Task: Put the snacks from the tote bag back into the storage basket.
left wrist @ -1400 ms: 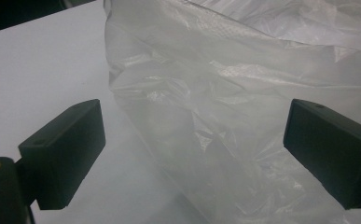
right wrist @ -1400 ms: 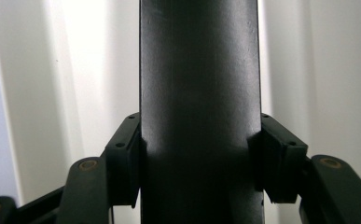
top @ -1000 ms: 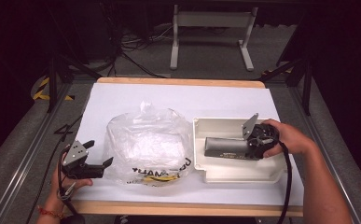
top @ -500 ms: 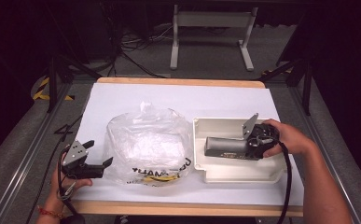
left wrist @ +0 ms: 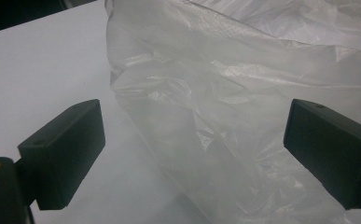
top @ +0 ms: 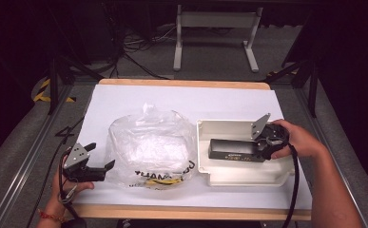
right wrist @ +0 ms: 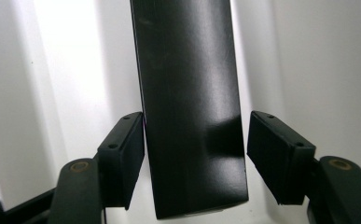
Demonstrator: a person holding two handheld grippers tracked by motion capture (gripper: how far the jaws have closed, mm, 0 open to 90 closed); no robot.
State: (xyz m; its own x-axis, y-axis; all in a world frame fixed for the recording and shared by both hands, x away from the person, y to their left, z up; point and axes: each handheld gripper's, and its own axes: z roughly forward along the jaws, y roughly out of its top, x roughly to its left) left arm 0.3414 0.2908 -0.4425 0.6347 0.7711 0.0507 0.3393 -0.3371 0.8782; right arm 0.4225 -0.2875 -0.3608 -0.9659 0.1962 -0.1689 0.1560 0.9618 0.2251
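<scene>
While the clear plastic bag (top: 148, 145) sits mid-table with the left gripper (top: 101, 167) wide open and empty at its near-left edge, the black box (top: 233, 150) lies in the white tray (top: 229, 176) at right. The right gripper (right wrist: 196, 154) has just been opening: its jaws flank the box's end, one pad touching, the other apart. This looks like a release; next, draw back clear.

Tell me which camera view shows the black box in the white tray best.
The high view: the whole black box lies flat in the white tray, label visible. The right gripper view shows one end of it, close up, between the right gripper, whose jaws have just been opening, one pad clear.
</scene>
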